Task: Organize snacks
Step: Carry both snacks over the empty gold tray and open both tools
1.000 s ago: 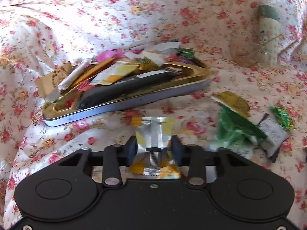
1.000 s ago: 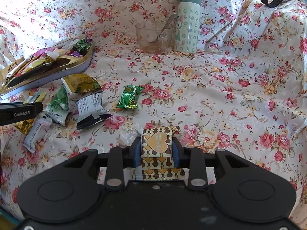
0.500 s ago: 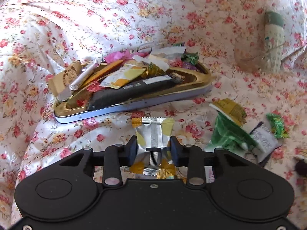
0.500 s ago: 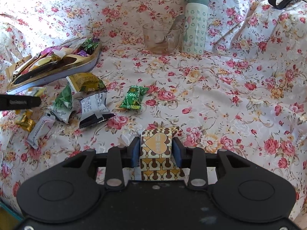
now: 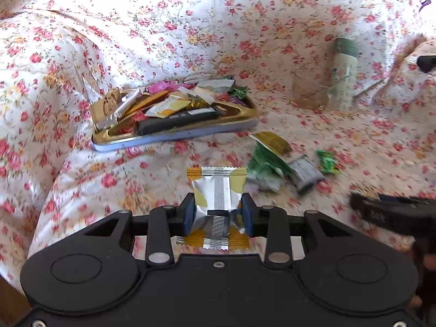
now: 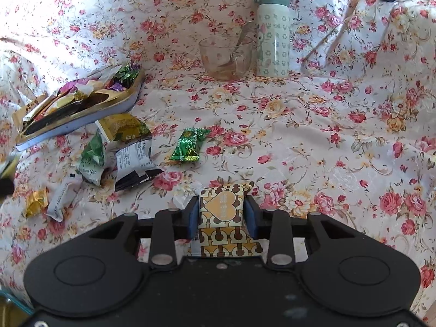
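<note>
My left gripper (image 5: 218, 212) is clamped on a silver-and-yellow snack packet (image 5: 216, 190), the blue pads pressing its sides so the crimped top stands up between them, lifted clear of the flowered cloth (image 5: 136, 27). My right gripper (image 6: 222, 215) has just been closing and pinches a brown-and-cream patterned packet (image 6: 221, 209) with an orange heart on it; the pads press both its edges, and I cannot tell whether its lower end rests on the cloth. From the left camera the gold tray (image 5: 174, 133) lies ahead and to the left, already heaped with wrappers, one end propped higher on a fold of cloth. Between the tray and my right gripper (image 5: 392, 212), which shows dark and blurred at the right edge of that view, a small cluster of loose snacks lies on the cloth: a mustard-yellow packet (image 6: 122, 126), a green-and-white packet (image 6: 92, 160), a black-and-white packet (image 6: 135, 163), and a green foil candy (image 6: 189, 144) a little apart from them. A gold foil sweet (image 6: 35, 200) and a slim white stick packet (image 6: 61, 194) lie nearer, to the left in the right camera. Farther back stand a glass cup (image 6: 227, 60) and, just beside it, a pale flask with a green cap (image 6: 272, 32).
</note>
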Demonstrator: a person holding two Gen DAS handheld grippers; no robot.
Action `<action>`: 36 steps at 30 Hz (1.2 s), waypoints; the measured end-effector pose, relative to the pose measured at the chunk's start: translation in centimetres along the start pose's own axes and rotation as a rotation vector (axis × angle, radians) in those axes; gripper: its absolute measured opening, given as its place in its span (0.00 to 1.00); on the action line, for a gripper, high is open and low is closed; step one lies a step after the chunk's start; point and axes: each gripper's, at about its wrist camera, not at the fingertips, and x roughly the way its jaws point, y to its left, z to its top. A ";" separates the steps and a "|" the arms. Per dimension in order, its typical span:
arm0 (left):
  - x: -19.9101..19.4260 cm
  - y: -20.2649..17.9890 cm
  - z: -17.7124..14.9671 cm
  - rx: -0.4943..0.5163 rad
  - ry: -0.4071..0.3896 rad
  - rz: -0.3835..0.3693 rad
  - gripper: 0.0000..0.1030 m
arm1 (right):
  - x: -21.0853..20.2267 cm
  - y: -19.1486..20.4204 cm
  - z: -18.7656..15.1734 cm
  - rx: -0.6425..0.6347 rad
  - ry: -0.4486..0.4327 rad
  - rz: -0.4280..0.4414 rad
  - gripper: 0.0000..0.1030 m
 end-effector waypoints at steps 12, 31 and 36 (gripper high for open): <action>-3.7 -1.3 -2.2 -0.005 0.027 -0.028 0.42 | -1.5 -1.8 0.0 0.098 -0.031 0.036 0.30; -9.4 -2.6 -5.8 0.014 0.094 -0.026 0.42 | -14.3 -1.0 -3.7 0.025 -0.034 0.208 0.31; -9.6 -3.0 -7.5 -0.002 0.183 -0.013 0.42 | -16.4 -0.8 -6.4 0.011 0.002 0.196 0.31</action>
